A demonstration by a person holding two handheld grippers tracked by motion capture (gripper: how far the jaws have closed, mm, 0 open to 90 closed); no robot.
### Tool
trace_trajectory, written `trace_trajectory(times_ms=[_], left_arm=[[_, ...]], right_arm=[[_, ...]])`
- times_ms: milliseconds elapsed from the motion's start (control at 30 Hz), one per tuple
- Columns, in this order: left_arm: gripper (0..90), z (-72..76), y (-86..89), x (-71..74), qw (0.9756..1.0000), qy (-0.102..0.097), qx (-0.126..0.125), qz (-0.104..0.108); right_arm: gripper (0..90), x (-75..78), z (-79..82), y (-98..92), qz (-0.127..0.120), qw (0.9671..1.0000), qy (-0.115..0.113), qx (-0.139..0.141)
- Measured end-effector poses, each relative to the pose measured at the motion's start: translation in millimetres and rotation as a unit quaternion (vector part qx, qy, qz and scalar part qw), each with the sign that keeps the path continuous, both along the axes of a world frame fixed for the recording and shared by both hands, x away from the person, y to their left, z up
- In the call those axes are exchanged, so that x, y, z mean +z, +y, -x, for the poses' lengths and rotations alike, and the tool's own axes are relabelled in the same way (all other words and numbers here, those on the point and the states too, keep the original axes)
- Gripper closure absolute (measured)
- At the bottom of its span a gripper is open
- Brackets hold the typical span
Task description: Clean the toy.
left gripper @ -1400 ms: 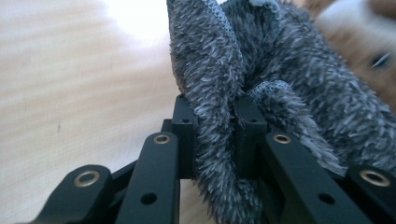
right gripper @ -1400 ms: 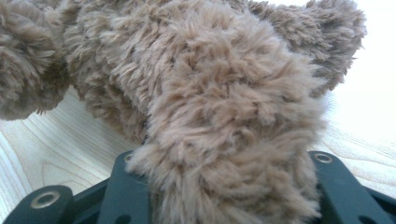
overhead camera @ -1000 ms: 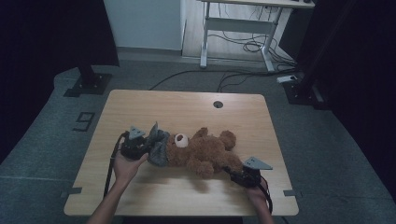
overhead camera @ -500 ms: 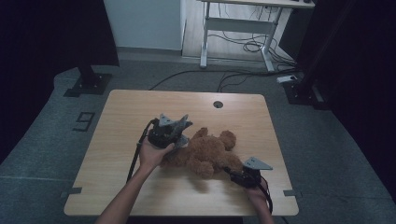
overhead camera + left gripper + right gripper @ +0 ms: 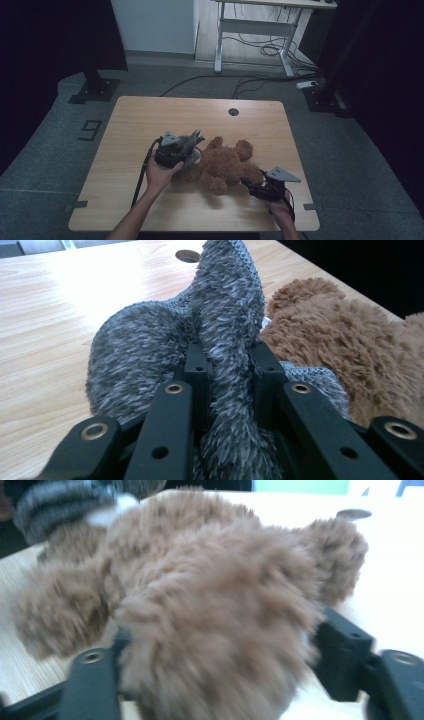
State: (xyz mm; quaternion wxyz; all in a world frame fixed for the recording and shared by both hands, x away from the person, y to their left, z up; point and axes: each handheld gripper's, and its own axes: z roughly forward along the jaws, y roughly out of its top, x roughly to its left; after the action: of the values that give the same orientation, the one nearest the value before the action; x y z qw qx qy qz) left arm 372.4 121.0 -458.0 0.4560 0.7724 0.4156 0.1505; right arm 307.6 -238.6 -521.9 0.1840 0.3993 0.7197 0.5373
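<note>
Now my left gripper point(image 5: 192, 142) pinches a fold of grey cloth point(image 5: 220, 335) at the bear's point(image 5: 225, 165) head, near the table's point(image 5: 150, 115) middle. My right gripper point(image 5: 252, 186), toward the near right corner, has just been opening; its jaws stand apart around a furry brown limb point(image 5: 220, 645) between them.

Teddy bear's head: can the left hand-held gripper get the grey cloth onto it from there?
Probably yes. The left hand-held gripper, shut on the grey cloth, already hangs at the teddy bear's head end, with nothing between them.
</note>
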Motion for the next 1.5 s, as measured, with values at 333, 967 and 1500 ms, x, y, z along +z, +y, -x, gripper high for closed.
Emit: trace_trajectory(times_ms=[333,967,1500], left_arm=[[74.8,15.2,5.1,-5.0,0.9998,-0.006,-0.010,0.017],[74.7,41.3,16.9,-15.5,0.9982,-0.004,-0.029,0.053],[74.7,44.9,20.6,-8.1,0.9977,-0.023,-0.015,0.061]], right_arm=[[18.9,48.1,-13.9,2.1,-0.023,0.9994,0.008,0.023],[6.4,-2.9,-53.0,54.3,0.023,0.9819,0.163,0.094],[58.1,6.6,-37.0,55.5,0.013,0.9949,0.064,0.076]])
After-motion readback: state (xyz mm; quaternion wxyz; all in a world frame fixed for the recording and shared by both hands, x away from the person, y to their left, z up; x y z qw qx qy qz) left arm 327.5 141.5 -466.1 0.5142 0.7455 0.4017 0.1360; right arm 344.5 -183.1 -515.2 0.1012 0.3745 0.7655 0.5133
